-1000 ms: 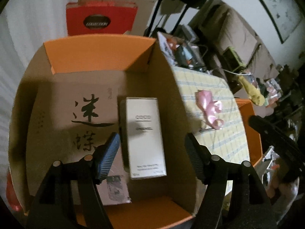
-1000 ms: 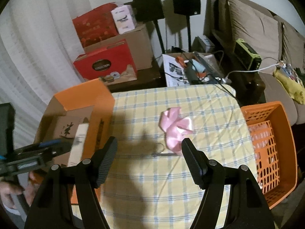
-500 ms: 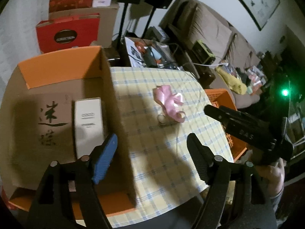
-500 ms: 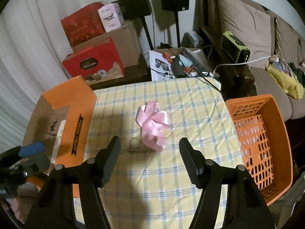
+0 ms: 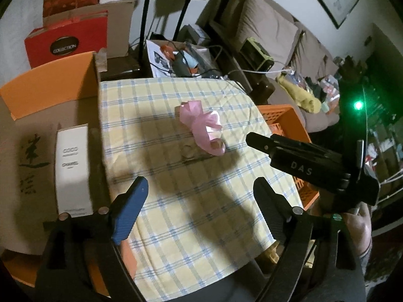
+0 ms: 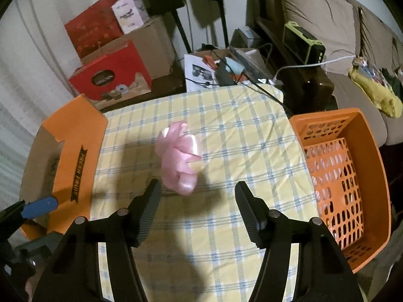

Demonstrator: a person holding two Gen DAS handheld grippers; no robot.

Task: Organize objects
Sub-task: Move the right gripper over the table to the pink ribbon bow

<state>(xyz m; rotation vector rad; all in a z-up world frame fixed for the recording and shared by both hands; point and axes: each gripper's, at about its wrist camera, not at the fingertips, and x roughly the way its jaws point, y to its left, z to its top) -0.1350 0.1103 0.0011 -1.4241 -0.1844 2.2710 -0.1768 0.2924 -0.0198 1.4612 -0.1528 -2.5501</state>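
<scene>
A clear box topped with a pink ribbon bow point(image 5: 201, 125) point(image 6: 180, 156) lies mid-table on the yellow checked cloth point(image 5: 191, 201). My left gripper point(image 5: 201, 209) hovers above the cloth near the front edge, its jaws opening with nothing between them. My right gripper point(image 6: 197, 201) is open just short of the bow, the bow's near end lying between and beyond its fingertips, untouched. It also reaches in from the right as a black arm point(image 5: 297, 161) in the left wrist view. A white perfume box point(image 5: 73, 171) lies inside the orange cardboard box point(image 5: 50, 85) point(image 6: 75, 136) at the left.
An orange plastic basket point(image 6: 352, 176) point(image 5: 284, 115) stands at the table's right edge. Behind the table are red cartons point(image 6: 110, 75), speaker stands, cables and a sofa point(image 6: 314, 12). A hand point(image 5: 357, 226) holds the right gripper.
My left gripper has swung right, out of the orange cardboard box to above the cloth, and its jaws have widened. My right gripper has come down closer to the pink bow.
</scene>
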